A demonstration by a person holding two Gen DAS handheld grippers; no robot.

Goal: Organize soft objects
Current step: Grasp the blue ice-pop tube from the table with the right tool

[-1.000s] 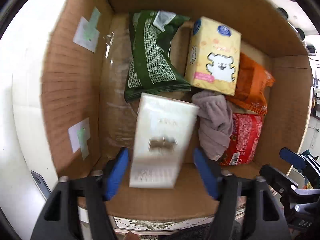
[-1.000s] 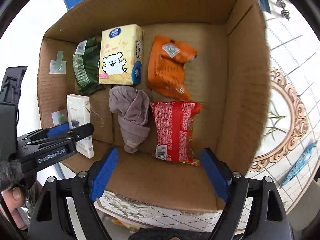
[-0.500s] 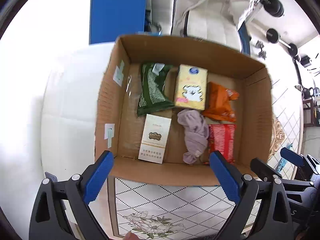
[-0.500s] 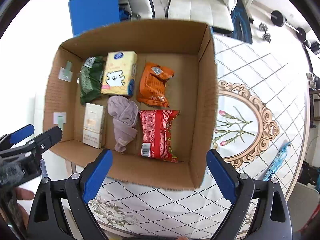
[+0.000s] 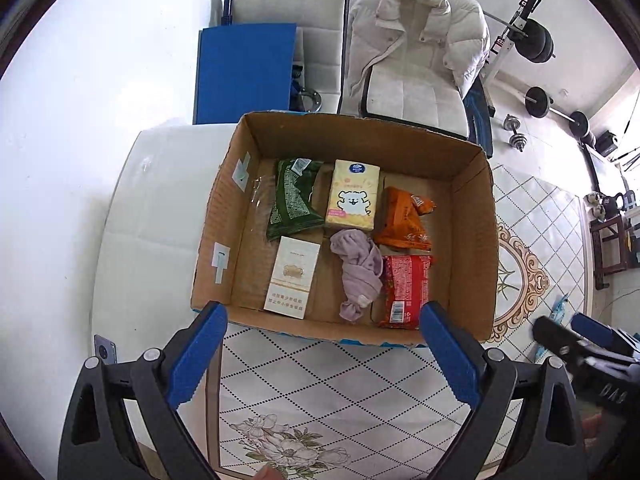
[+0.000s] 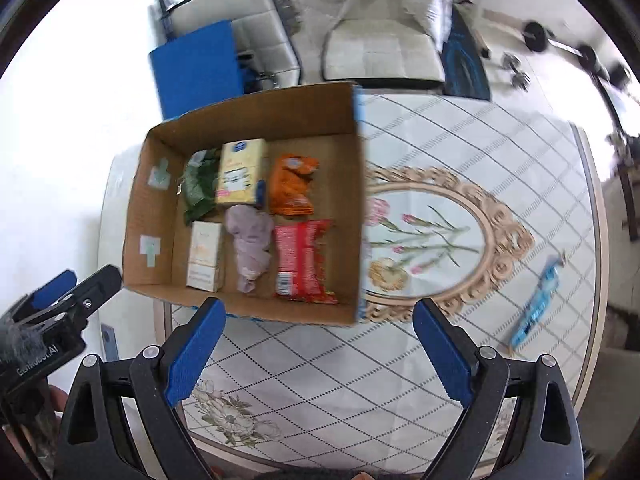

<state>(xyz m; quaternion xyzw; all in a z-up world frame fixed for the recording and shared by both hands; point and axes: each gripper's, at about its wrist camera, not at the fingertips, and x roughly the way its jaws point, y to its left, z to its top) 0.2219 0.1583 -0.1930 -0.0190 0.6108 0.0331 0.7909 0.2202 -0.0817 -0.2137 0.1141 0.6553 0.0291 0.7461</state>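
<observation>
Both tools are seen spread wide with nothing held between their blue pads: the left tool [image 5: 320, 354] and the right tool [image 6: 320, 348] are poised above the patterned counter [image 5: 344, 392], short of the open brown cardboard box [image 5: 472, 240]. Ahead of the left tool, six items are laid on the box floor. In the near row a white rectangular carton [image 5: 292, 276], a crumpled mauve cloth [image 5: 360, 272] and a red snack packet [image 5: 404, 290] are found; beyond them a green foil bag [image 5: 292, 200], a yellow tissue pack printed with a white bear [image 5: 352, 196] and an orange snack bag [image 5: 404, 220]. A blue wrapper [image 6: 536, 304] is seen on the counter well right of the right tool.
</observation>
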